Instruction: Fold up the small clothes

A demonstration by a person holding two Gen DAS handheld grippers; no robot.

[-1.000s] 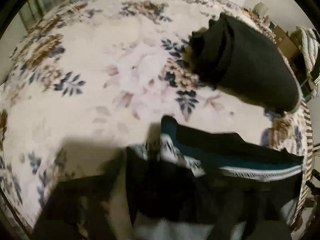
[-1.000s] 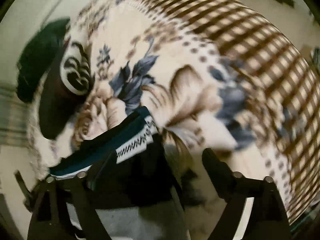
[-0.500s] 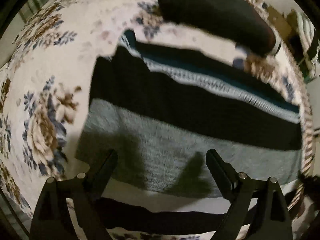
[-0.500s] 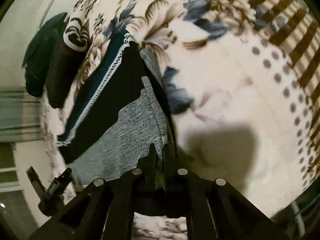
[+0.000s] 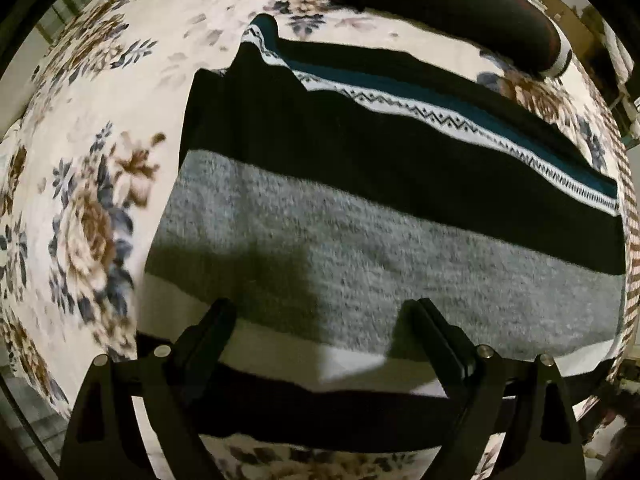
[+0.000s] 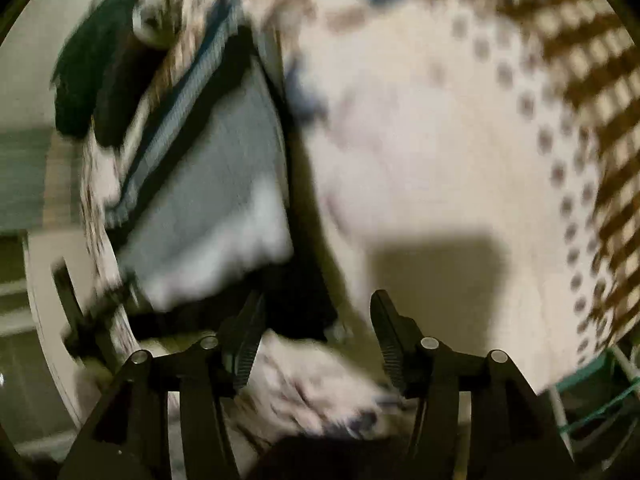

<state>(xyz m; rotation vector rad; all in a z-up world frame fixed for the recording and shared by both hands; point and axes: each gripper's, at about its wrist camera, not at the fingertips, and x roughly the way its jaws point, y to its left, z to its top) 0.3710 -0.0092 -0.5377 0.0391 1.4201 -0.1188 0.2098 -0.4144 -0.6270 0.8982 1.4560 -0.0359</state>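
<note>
Striped knit garment [image 5: 360, 248], banded black, grey, white and teal: lies spread flat across the floral bedcover [image 5: 92, 184], one end already doubled over so a zigzag-trimmed layer shows beneath the black.

Left wrist view. Left gripper [image 5: 324, 312] points almost straight down over the garment's near grey and white bands. Jaws stand wide apart, a finger on each side of the frame, nothing between the pads; whether the tips touch the cloth cannot be told. A second dark folded garment [image 5: 440, 4] sits just beyond the striped one, near its far edge. Risk, as a judgement: a wide-open jaw closing on this thick knit may pinch only the top layer, so the lower layer would lag and the fold come out skewed. A lift carried far toward the top of the frame could also nudge the dark piece.

Right wrist view, blurred. Right gripper [image 6: 316, 340] tilts steeply down at the garment's end [image 6: 208, 184], near the bedcover's striped border [image 6: 592, 72]. Its jaws have just been opening, now roughly half apart; a dark corner of the knit and some bedcover lie in the gap, pads not pressing. Risk: closing here could catch bedcover along with the knit, dragging both.
</note>
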